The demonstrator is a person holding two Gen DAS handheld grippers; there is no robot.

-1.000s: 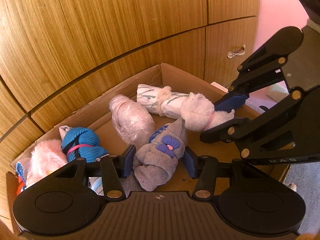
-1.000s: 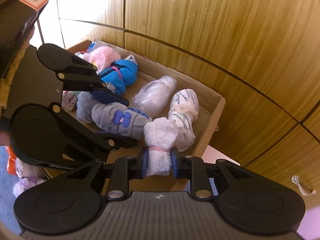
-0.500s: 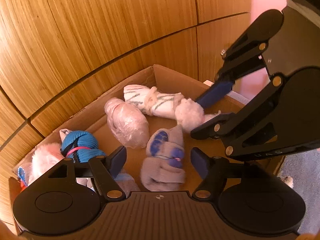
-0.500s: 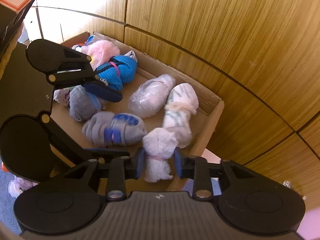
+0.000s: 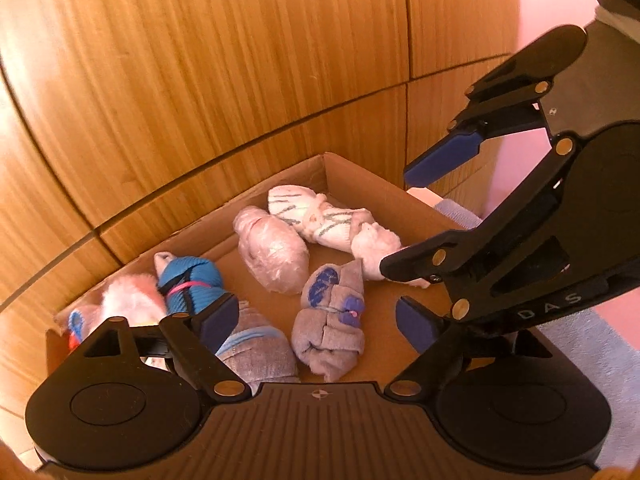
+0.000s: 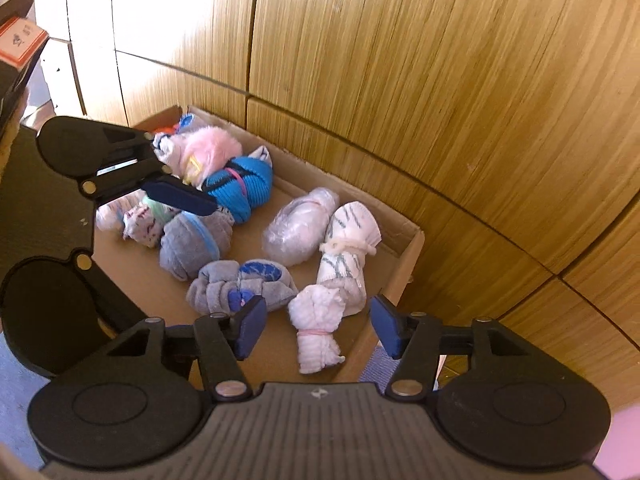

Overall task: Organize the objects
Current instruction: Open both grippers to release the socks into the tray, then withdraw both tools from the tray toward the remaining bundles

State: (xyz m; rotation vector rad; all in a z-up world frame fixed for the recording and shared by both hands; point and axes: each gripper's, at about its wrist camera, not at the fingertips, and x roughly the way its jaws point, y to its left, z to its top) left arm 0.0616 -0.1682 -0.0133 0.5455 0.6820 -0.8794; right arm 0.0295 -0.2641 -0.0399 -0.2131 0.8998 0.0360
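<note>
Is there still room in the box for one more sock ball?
Yes. Bare cardboard box floor shows near the front, left of the grey sock roll, and a smaller patch between the clear-wrapped bundle and blue roll. The far left corner by the pink fluffy bundle is crowded.

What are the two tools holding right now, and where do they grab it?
Nothing. The left tool is opening over the grey sock bundle, and the right tool is opening over the white sock bundle. Both bundles lie free in the cardboard box.

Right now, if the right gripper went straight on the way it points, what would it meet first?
Probably the fluffy white sock roll with a pink band lying in the cardboard box, between its opening jaws; depth is uncertain.
</note>
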